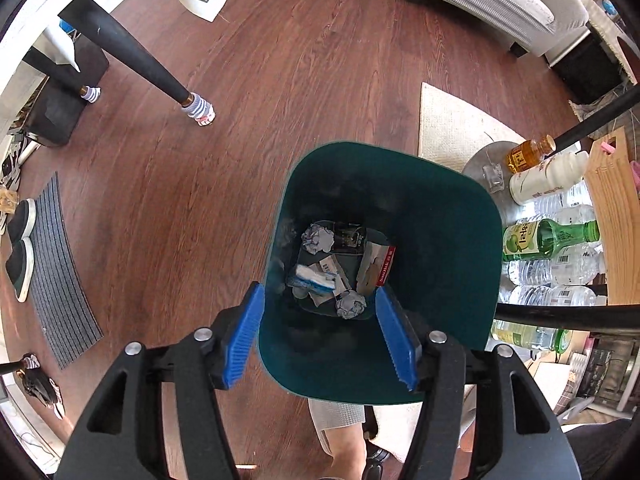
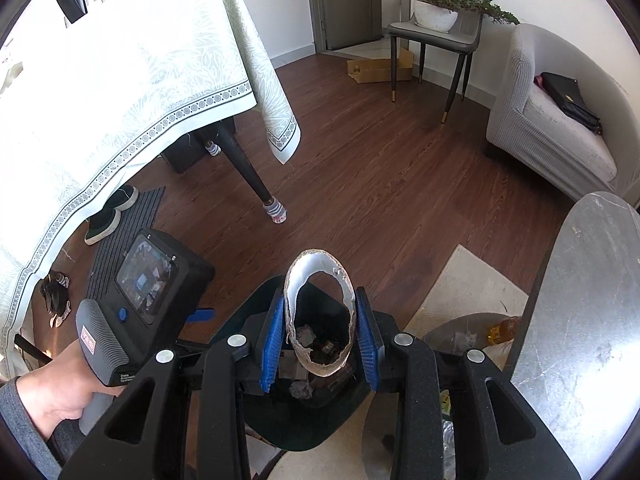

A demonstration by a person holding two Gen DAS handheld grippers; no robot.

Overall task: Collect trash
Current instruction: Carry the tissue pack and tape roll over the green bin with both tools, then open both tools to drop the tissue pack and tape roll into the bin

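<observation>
A wooden floor (image 1: 320, 60) carries a striped grey doormat (image 1: 60, 272) with dark shoes (image 1: 20, 252) beside it. A green glass bottle (image 1: 548, 238), a white bottle (image 1: 548, 178) and clear water bottles (image 1: 556, 268) lie together. A potted plant (image 2: 438, 10) sits on a grey chair (image 2: 436, 36) near a pale armchair (image 2: 552, 120).

The green bin (image 1: 420, 220) gapes clear from above; bottles (image 1: 556, 236) and a table leg (image 1: 560, 316) crowd one side.
</observation>
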